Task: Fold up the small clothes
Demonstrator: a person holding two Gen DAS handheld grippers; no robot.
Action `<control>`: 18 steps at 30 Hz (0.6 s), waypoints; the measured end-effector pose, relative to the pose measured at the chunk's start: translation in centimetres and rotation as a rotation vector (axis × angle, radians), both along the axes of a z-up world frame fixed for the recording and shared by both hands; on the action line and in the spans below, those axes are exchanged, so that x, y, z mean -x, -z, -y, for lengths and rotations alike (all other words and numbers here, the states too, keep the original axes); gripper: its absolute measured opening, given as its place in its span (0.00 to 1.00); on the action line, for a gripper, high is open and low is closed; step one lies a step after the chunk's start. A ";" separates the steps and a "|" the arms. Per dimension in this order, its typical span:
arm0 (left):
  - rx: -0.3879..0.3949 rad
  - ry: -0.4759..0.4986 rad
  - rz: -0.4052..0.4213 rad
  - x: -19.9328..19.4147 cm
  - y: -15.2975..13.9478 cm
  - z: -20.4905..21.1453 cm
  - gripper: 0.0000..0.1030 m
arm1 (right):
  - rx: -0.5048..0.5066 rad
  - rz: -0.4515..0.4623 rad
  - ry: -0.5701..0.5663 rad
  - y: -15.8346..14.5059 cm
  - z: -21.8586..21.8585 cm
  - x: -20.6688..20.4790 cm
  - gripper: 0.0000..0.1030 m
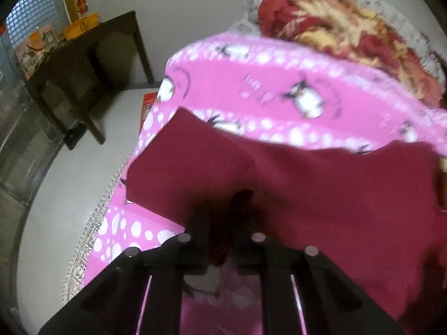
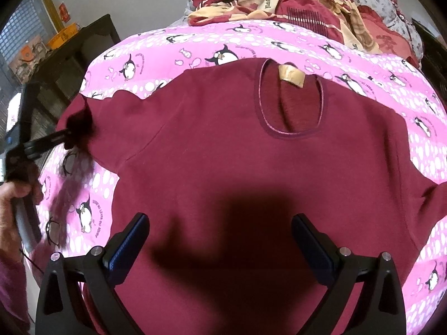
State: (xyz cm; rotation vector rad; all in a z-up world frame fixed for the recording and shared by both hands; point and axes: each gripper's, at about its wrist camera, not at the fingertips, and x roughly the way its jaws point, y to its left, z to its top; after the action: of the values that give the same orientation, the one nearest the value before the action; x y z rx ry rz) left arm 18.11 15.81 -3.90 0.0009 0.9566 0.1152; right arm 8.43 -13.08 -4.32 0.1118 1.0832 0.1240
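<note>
Sweatshirt (image 2: 223,162), maroon, lies flat, front up, on bed w/ pink penguin-print sheet (image 2: 173,42); round neck opening w/ tan label (image 2: 292,76) at far side. Crumpled red/cream bedding (image 2: 279,0) sits beyond sheet.

Left hand-held gripper (image 2: 68,136): jaws closed tight on sweatshirt's sleeve end at the garment's left side in the right wrist view; fabric bunched between pads, lifted off sheet. Left wrist view confirms: maroon cloth pinched between the fingertips (image 1: 245,195). Person's hand (image 2: 14,192) holds this unit.

Right hand-held gripper (image 2: 220,223): jaws spread wide, nothing between pads; hovers above lower body of sweatshirt, casting shadow on it.

Dark wooden table (image 1: 83,64) stands near wall, apart from bed.
</note>
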 end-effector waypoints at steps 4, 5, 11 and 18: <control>0.089 0.070 0.041 2.3 -3.6 2.0 0.11 | -0.019 0.016 0.036 -0.8 1.6 0.5 1.00; 0.105 0.100 0.054 2.9 -4.8 3.0 0.11 | -0.022 0.019 0.043 -0.9 2.0 0.6 1.00; 0.192 0.287 0.088 5.7 -9.0 10.8 0.10 | -0.018 0.041 0.109 -2.1 5.6 1.9 1.00; 0.244 0.433 0.035 6.9 -7.4 21.7 0.10 | -0.010 0.063 0.205 -3.2 11.0 4.2 1.00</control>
State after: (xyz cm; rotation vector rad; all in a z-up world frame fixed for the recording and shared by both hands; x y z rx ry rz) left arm 11.19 -5.85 3.50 -0.0189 0.9113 -0.4000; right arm 4.22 -24.11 -1.12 0.2254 1.0028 -0.0510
